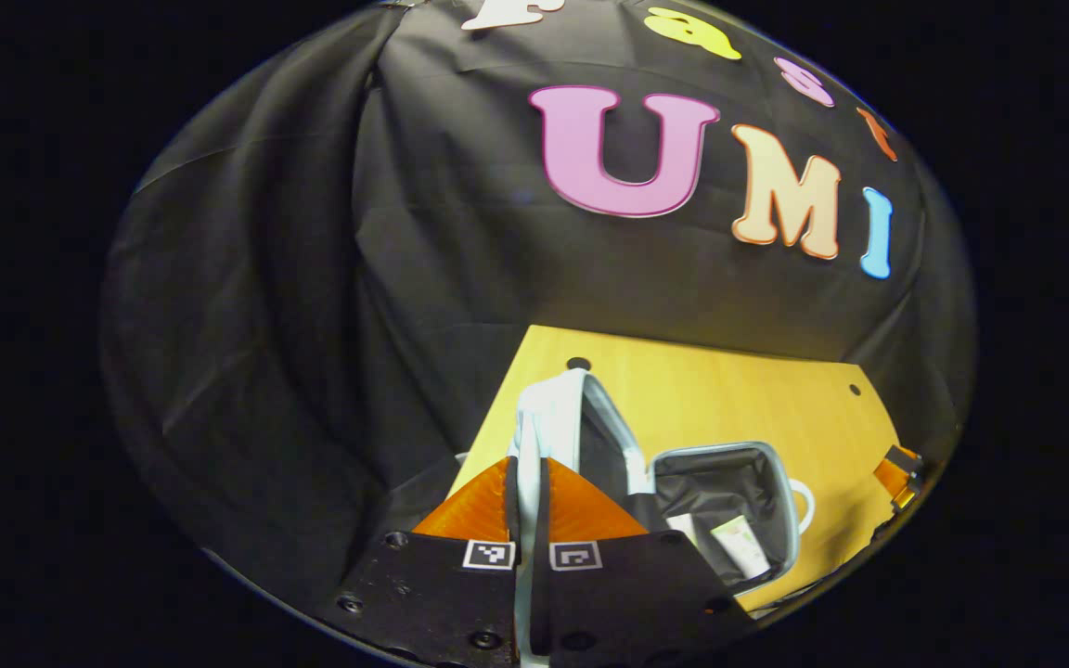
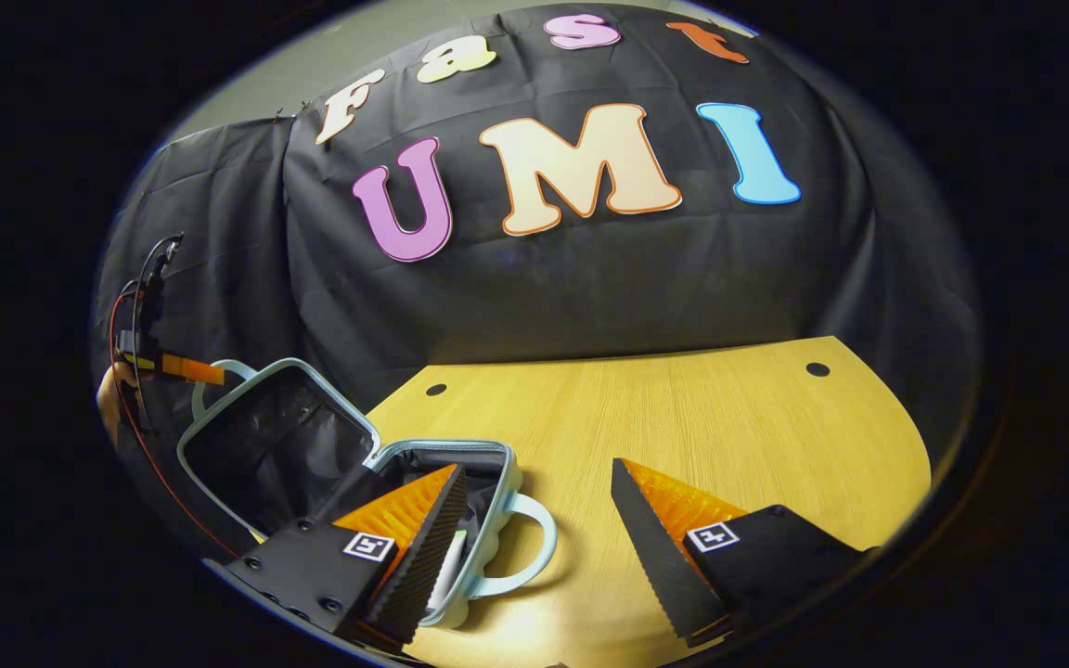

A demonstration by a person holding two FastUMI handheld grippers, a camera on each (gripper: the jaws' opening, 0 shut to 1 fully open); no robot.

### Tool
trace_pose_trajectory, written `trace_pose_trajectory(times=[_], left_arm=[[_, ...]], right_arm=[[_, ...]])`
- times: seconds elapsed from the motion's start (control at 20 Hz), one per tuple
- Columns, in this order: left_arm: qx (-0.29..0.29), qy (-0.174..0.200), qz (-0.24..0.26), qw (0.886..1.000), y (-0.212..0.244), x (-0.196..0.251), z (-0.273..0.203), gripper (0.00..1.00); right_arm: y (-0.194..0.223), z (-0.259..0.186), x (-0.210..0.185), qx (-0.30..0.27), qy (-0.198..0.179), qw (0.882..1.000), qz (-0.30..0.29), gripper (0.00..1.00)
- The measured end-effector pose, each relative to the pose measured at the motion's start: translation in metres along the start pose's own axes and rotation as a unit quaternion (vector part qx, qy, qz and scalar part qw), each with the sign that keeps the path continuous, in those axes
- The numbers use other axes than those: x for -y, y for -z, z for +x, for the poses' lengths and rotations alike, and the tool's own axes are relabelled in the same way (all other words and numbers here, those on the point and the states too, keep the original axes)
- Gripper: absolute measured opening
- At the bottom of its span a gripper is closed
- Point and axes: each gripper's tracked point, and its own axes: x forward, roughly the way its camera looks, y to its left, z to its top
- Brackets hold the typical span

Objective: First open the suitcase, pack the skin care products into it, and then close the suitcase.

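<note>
A small light-blue suitcase lies open on the wooden table. Its base holds a white skin care tube. The lid stands raised, and my left gripper is shut on its rim, seen edge-on between the fingers. In the right gripper view the same lid tilts up to the left, with the left gripper clamped at its top by the lid handle. My right gripper is open above the base's front handle, holding nothing. Its left finger overlaps the base's inside.
A hand holds the left gripper at the far left, with cables running past it. The black cloth wall rises behind the table. Bare tabletop stretches to the right of the suitcase, with small holes near its back edge.
</note>
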Motion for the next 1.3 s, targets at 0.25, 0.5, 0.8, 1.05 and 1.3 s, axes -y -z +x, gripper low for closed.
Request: trace_pose_trajectory(times=[0.25,0.5,0.8,1.05,1.3], left_arm=[[0.015,0.042,0.020,0.999,-0.015,0.063,-0.010,0.00],[0.031,0.117,0.003,0.993,-0.024,0.139,-0.016,0.00],[0.026,0.198,-0.022,0.980,-0.013,0.227,-0.008,0.00],[0.016,0.231,-0.025,0.973,0.006,0.288,0.006,0.00],[-0.021,0.240,0.005,0.971,0.060,0.341,0.025,0.00]], right_arm=[[-0.004,-0.009,0.021,0.003,0.001,1.000,-0.002,0.98],[-0.009,-0.021,0.042,0.009,0.009,1.000,0.000,0.98],[-0.011,-0.034,0.068,0.008,0.024,1.000,0.001,0.98],[-0.014,-0.046,0.095,0.012,0.042,0.999,0.006,0.98],[-0.014,-0.063,0.128,0.011,0.067,0.998,0.011,0.98]])
